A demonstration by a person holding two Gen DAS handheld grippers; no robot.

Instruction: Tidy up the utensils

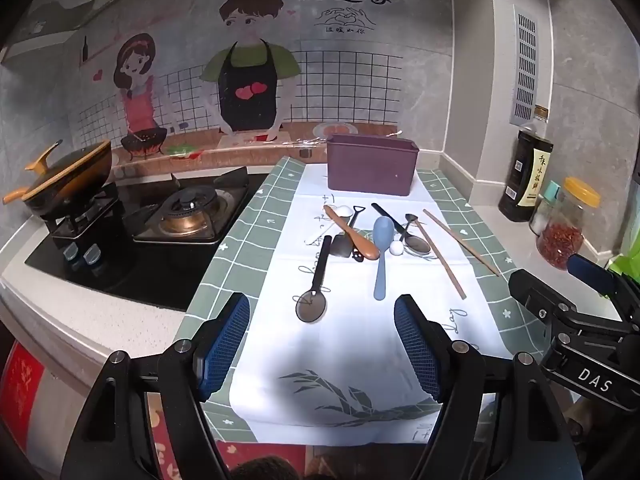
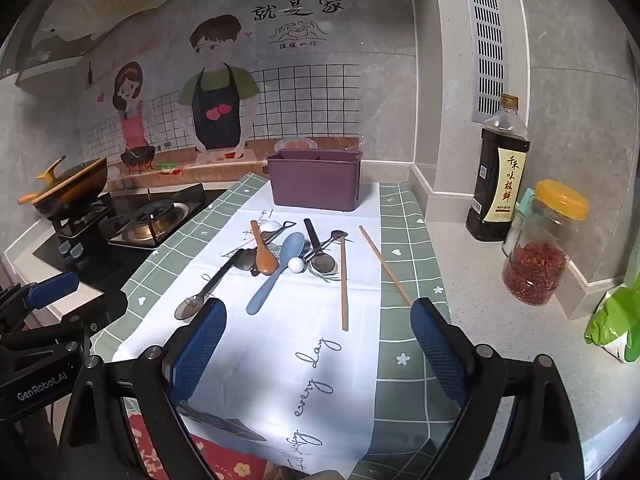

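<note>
A purple utensil bin stands at the back of the white cloth; it also shows in the right wrist view. In front of it lie loose utensils: a blue spoon, a wooden spoon, a dark long spoon, two wooden chopsticks, a small white-headed spoon and other dark utensils. My left gripper is open and empty, near the cloth's front. My right gripper is open and empty, to its right.
A gas stove and a black-and-yellow wok stand at the left. A soy sauce bottle, a chili jar and a green bag stand at the right by the wall.
</note>
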